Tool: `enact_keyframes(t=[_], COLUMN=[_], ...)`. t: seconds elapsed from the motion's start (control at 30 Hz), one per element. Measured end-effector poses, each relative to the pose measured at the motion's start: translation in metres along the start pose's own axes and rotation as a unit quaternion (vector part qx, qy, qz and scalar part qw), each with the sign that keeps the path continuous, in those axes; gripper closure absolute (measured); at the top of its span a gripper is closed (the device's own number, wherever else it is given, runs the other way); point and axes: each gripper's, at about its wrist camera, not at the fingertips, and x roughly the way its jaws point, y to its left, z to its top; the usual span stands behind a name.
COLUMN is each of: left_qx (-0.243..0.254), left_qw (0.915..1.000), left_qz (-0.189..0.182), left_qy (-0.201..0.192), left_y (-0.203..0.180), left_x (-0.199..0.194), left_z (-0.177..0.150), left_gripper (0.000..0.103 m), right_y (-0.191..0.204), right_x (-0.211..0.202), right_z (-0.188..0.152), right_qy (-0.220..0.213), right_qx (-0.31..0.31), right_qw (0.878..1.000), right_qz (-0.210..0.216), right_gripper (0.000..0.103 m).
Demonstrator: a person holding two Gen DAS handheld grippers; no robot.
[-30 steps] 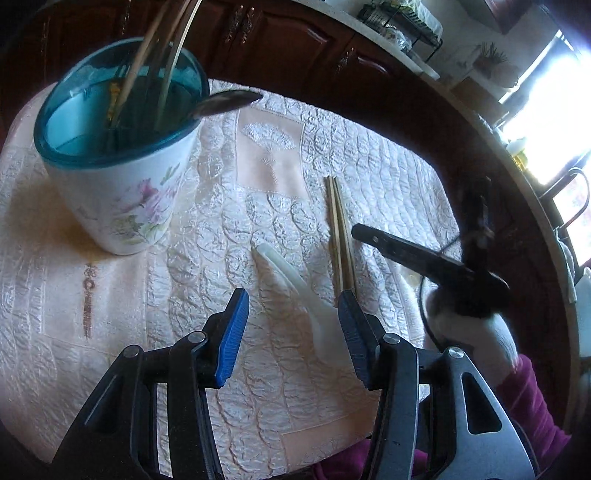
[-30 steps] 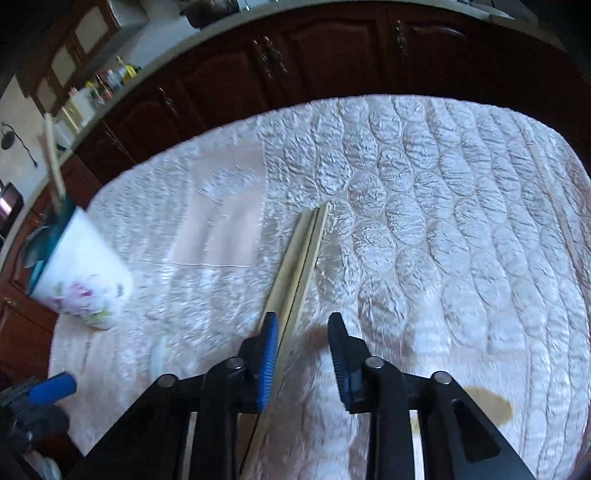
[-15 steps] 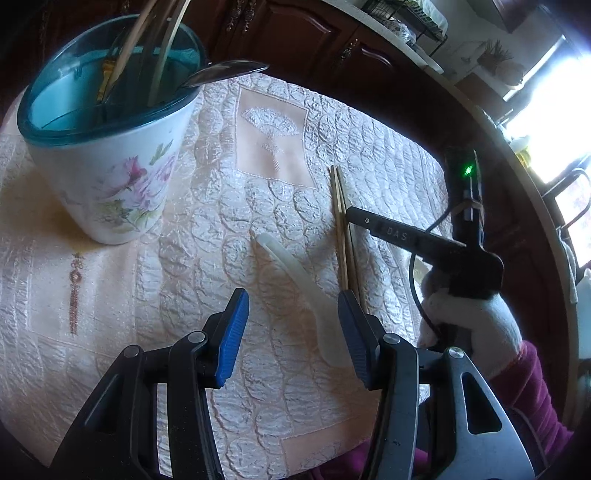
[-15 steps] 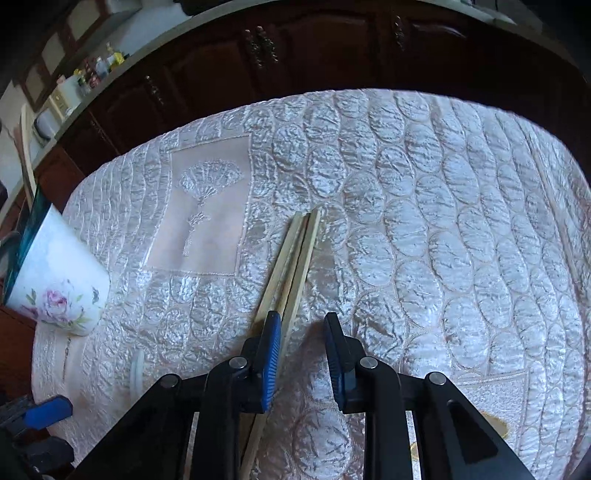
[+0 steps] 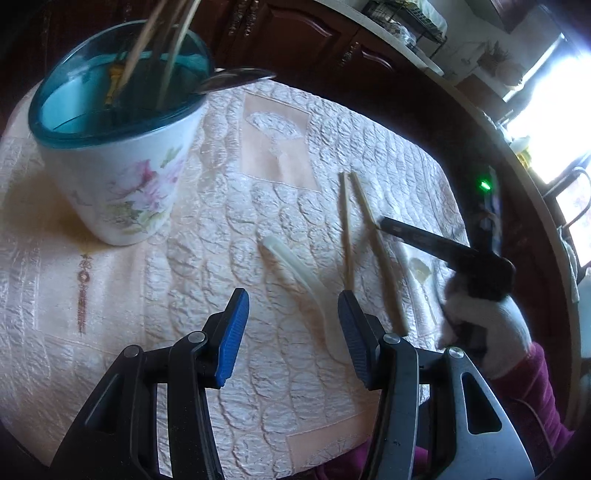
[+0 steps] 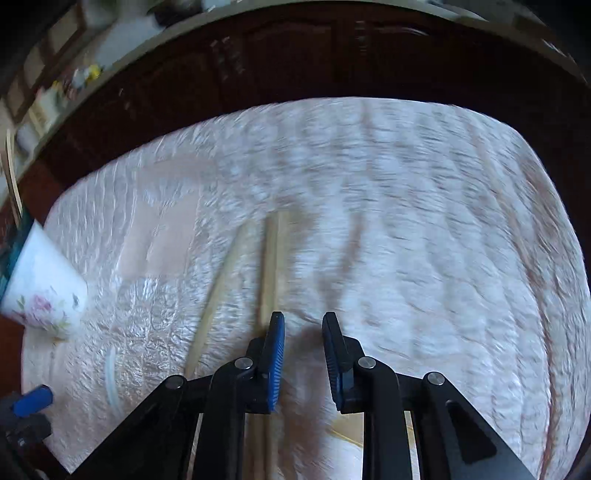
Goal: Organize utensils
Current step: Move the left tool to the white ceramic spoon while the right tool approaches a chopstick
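Note:
A floral cup with a teal rim (image 5: 122,162) stands at the table's back left and holds chopsticks and a metal spoon (image 5: 236,78). My left gripper (image 5: 291,325) is open above a white plastic spoon (image 5: 295,266) lying on the cloth. Two wooden chopsticks (image 5: 364,236) lie to its right, spread apart at the near end. My right gripper (image 6: 303,339) is open and empty, low over the cloth, its left finger beside one chopstick (image 6: 271,266); the other chopstick (image 6: 221,288) lies further left. The cup (image 6: 40,291) shows at the left edge.
A quilted cream tablecloth (image 5: 147,295) covers the table. Dark wood cabinets (image 5: 295,33) stand behind it. A bright window (image 5: 550,110) is at the right. The right hand's white glove (image 5: 487,332) is near the table's right edge.
The two chopsticks, which lay together, have spread apart; the right one has turned. The right gripper has shifted right and its view is blurred with motion. The left gripper has stayed open over the spoon.

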Motion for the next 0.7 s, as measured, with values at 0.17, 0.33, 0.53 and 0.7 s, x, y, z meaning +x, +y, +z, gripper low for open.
enact_keyframes(t=[0.17, 0.33, 0.53, 0.7], left_qx=[-0.009, 0.003, 0.012, 0.008], left_qw=[0.9999, 0.9998, 0.9999, 0.9997], left_qz=[-0.01, -0.011, 0.002, 0.013], left_qy=[0.007, 0.015, 0.012, 0.017], left_y=[-0.001, -0.013, -0.018, -0.017], left_x=[0.007, 0.015, 0.022, 0.035], left_z=[0.0, 0.0, 0.009, 0.018], left_gripper=[0.053, 0.053, 0.053, 0.053], right_y=[-0.022, 0.011, 0.049, 0.044], right_x=[-0.012, -0.011, 0.015, 0.04], right_z=[-0.007, -0.004, 0.007, 0.021], right_qy=[-0.001, 0.002, 0.031, 0.051], right_qx=[0.047, 0.008, -0.026, -0.009], right_qw=[0.998, 0.994, 0.991, 0.993], right_qz=[0.036, 0.11, 0.128, 0.104], right_gripper=[0.082, 0.082, 0.082, 0.082])
